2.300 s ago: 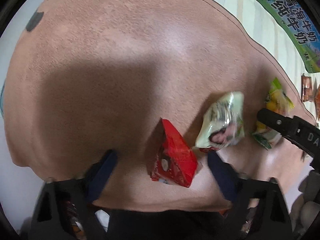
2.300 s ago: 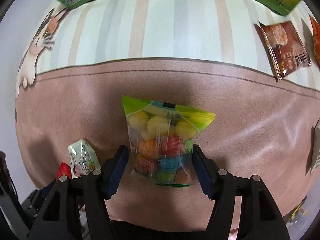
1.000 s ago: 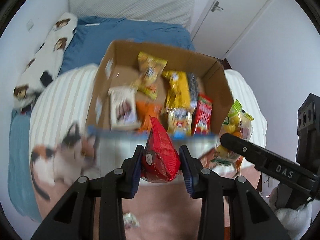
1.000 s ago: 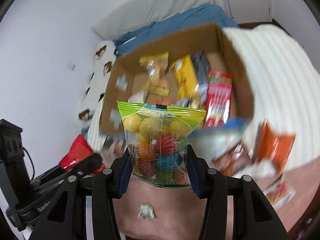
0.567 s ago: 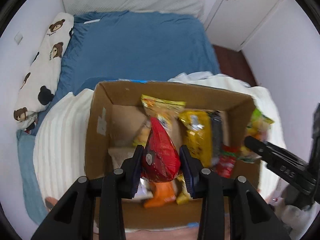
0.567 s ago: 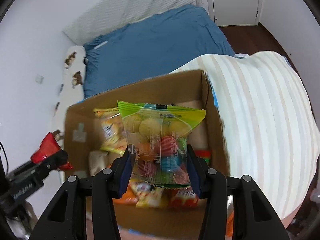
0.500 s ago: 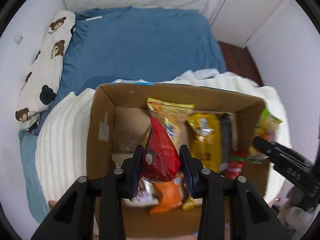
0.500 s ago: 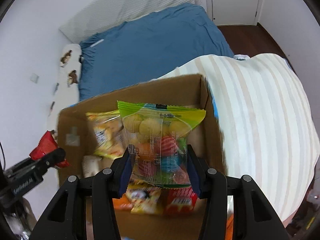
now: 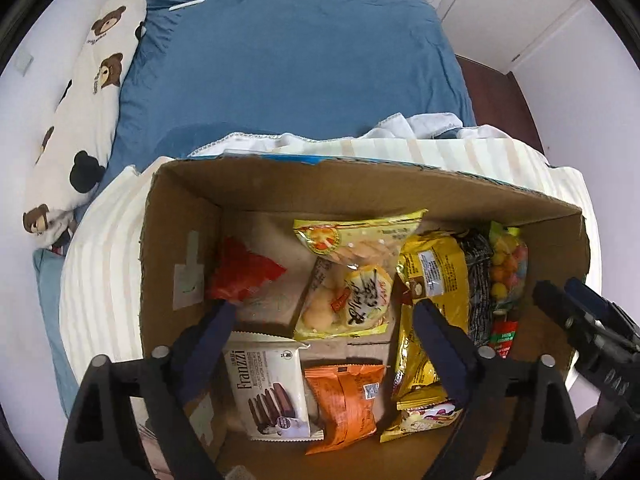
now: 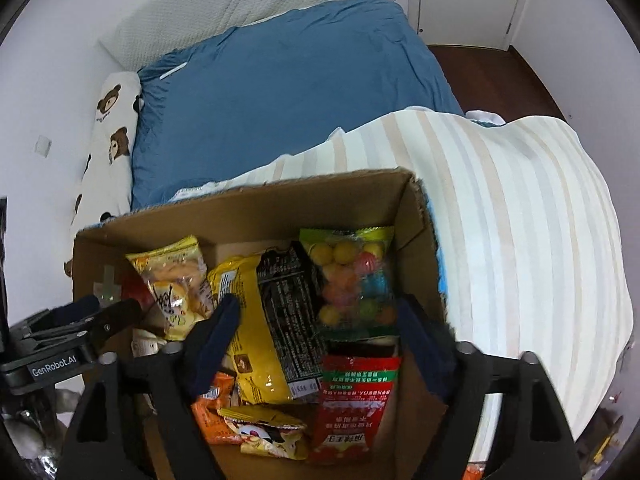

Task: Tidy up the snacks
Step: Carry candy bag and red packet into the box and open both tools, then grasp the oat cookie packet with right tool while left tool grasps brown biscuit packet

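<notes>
A cardboard box [image 9: 360, 188] holds several snack packs. My left gripper [image 9: 324, 312] is open and empty above the box. The red snack pack [image 9: 240, 272] lies inside at the box's left side. My right gripper [image 10: 320, 312] is open and empty above the box's right half. The clear bag of coloured candy balls [image 10: 352, 276] lies in the box's right corner; it also shows in the left wrist view [image 9: 506, 268]. The right gripper [image 9: 580, 320] shows at the right edge of the left wrist view, and the left gripper [image 10: 100, 316] at the left of the right wrist view.
In the box lie a white Franzzi biscuit pack [image 9: 268, 388], an orange pack [image 9: 344, 404], yellow packs [image 9: 432, 288] and a red-green pack [image 10: 352, 404]. The box sits on a striped blanket [image 10: 520, 220] beside a blue bed [image 9: 288, 56] with a bear pillow [image 9: 80, 112].
Both grippers have opened over the box. The red pack has dropped into the box's left side, and the candy bag into its right corner.
</notes>
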Action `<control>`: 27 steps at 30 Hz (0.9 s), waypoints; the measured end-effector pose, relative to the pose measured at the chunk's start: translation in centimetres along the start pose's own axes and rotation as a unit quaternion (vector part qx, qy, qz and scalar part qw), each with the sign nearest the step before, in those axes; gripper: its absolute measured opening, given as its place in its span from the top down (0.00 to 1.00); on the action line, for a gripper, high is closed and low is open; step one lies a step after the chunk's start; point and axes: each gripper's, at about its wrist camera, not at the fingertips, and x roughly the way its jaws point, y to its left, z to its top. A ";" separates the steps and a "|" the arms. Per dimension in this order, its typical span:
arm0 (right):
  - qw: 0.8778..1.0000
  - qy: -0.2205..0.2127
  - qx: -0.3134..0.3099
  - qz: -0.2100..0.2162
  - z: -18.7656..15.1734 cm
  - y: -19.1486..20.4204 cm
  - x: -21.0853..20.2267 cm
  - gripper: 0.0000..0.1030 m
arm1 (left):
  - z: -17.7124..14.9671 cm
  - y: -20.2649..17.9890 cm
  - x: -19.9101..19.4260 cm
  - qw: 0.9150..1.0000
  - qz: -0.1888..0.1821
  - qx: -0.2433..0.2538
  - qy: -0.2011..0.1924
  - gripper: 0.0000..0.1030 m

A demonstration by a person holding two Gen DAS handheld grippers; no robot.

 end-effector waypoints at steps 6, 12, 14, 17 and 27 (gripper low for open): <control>1.000 0.012 -0.025 -0.005 -2.3 1.9 -0.5 0.08 | -0.6 -0.2 -1.4 1.000 0.013 0.003 -0.015 0.04; 0.999 0.005 -0.033 -0.011 -4.1 2.4 -1.6 0.07 | -2.3 -0.7 -3.2 1.000 0.012 0.010 -0.027 0.03; 0.999 -0.005 -0.034 -0.009 -4.8 2.3 -2.5 0.07 | -3.1 -1.0 -4.0 0.999 0.010 0.015 -0.035 0.03; 0.999 -0.021 -0.039 -0.006 -5.8 2.3 -4.0 0.07 | -4.6 -1.5 -5.2 0.998 0.019 0.019 -0.055 0.03; 0.995 -0.073 -0.060 -0.009 -11.9 1.9 -8.8 0.07 | -11.8 -2.4 -9.4 0.990 0.052 0.033 -0.126 0.03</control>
